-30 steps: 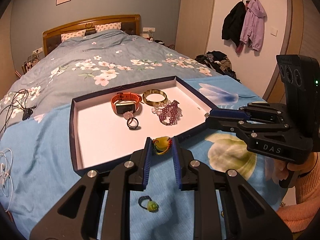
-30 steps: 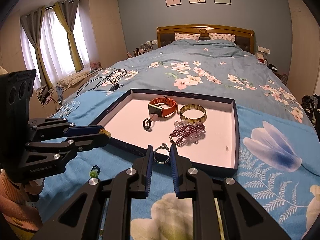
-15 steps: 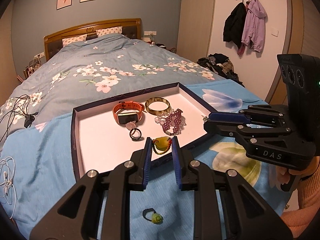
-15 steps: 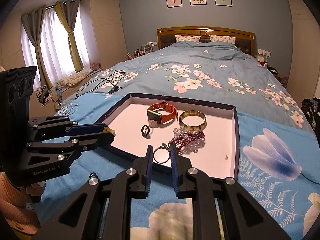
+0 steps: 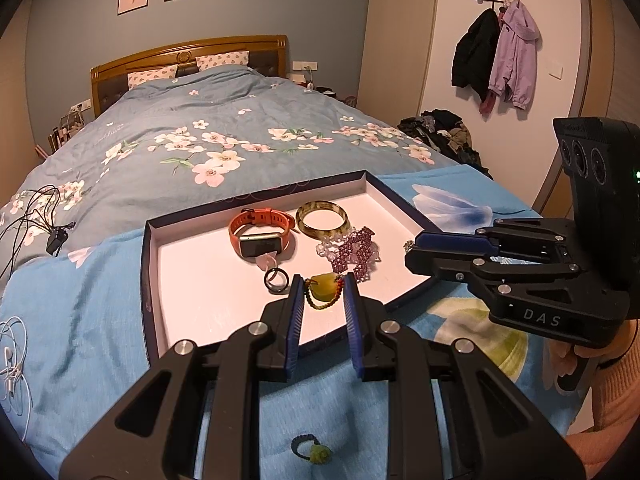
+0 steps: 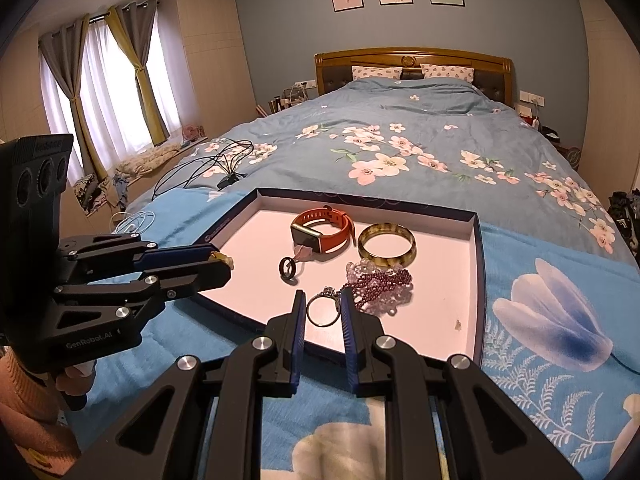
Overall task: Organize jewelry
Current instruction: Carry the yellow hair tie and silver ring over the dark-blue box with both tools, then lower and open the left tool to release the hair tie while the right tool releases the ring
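Left wrist view: your left gripper (image 5: 322, 294) is clamped on a beaded bracelet with a yellow-green stone (image 5: 323, 289), held over the near part of the open tray (image 5: 192, 280) on the bed (image 5: 168, 168). Right wrist view: your right gripper (image 6: 322, 307) pinches a silver ring (image 6: 323, 310) above the tray's near rim — its stone looks small and blurred. In the tray lie an orange watch (image 6: 324, 229), a bangle (image 6: 386, 243), purple beads (image 6: 380, 286) and a dark ring (image 6: 287, 269). One green-stone ring (image 5: 314, 451) lies on the blue cover outside.
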The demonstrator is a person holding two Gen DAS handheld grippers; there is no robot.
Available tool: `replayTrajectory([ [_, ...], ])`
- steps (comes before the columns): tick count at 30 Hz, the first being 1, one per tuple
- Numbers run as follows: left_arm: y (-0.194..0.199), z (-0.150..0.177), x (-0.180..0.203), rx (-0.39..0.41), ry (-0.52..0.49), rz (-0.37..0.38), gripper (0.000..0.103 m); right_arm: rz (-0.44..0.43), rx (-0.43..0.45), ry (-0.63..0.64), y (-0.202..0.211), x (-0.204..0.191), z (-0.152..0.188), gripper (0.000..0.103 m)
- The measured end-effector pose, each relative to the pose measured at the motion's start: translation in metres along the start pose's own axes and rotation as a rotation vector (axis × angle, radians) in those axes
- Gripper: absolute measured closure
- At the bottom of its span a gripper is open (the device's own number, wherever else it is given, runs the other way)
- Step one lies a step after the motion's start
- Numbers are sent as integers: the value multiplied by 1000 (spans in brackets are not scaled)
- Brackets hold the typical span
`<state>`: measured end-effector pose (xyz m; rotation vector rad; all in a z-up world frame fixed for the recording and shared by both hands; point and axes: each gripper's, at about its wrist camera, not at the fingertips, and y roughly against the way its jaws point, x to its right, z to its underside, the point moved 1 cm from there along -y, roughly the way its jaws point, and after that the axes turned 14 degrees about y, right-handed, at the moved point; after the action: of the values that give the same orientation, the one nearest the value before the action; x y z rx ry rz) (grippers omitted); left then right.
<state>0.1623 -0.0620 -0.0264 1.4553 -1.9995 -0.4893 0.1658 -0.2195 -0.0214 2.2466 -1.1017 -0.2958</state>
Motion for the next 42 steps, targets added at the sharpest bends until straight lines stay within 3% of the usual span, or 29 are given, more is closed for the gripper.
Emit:
replayTrajectory([
  [42,-44,-7,-16,-48,55,-34,83,1,-48,-8,-29,13,1,87],
])
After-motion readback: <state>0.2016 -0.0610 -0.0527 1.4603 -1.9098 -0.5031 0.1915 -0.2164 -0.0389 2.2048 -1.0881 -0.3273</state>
